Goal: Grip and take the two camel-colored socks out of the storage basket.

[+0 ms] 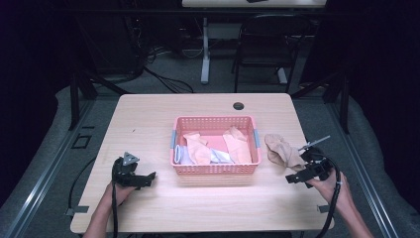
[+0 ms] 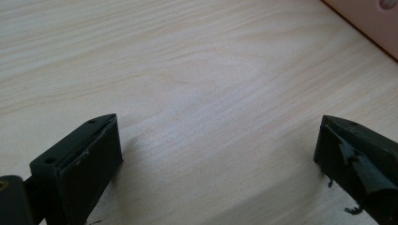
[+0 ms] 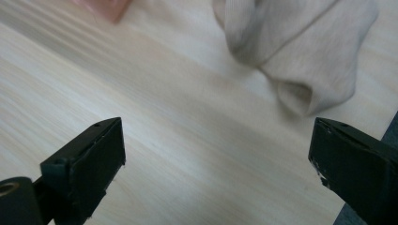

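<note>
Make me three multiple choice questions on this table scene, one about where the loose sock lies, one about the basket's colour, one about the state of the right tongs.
1. Where does the beige sock lie?
A. In the basket
B. On the table, right of the basket
C. On the floor

2. What colour is the basket?
A. Pink
B. Blue
C. Green

3. How do the right tongs stand?
A. Shut on the sock
B. Open, holding nothing
C. Shut on the basket rim

Answers: 1 B, the high view shows it on the wood beside the basket's right wall. 2 A, its mesh walls are pink. 3 B, in the right gripper view the jaws stand wide apart over bare table.
</note>
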The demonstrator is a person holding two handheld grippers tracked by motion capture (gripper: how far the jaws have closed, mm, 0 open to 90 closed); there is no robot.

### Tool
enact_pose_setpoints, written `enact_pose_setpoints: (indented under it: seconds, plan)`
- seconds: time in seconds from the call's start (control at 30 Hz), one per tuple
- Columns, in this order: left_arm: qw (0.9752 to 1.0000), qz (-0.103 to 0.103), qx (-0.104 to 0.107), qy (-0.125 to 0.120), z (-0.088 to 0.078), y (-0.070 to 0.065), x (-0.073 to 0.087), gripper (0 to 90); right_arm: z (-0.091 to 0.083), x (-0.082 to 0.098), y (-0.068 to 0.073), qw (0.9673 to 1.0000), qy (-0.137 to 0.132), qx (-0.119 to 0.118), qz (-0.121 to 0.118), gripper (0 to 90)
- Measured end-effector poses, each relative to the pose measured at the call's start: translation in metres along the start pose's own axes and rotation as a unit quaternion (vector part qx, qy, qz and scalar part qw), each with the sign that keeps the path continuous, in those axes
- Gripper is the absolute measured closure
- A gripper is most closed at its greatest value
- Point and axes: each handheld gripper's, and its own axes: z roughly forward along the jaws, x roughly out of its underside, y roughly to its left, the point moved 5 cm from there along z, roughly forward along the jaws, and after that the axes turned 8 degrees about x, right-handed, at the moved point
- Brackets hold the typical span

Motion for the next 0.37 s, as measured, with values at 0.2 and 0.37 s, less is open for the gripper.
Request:
enact_pose_setpoints:
  seconds: [0.2,0.37]
  plan:
    - [1.0000,0.000,0.000,0.000,0.000,0.000,0.000,1.0,0.011,0.007,-0.002,0.9996,0.024,0.009,-0.008,3.9]
    - [1.0000,0.000,0.000,0.000,0.000,0.000,0.000,1.0,0.015,0.009,-0.004,0.9997,0.021,0.006,0.002,4.5]
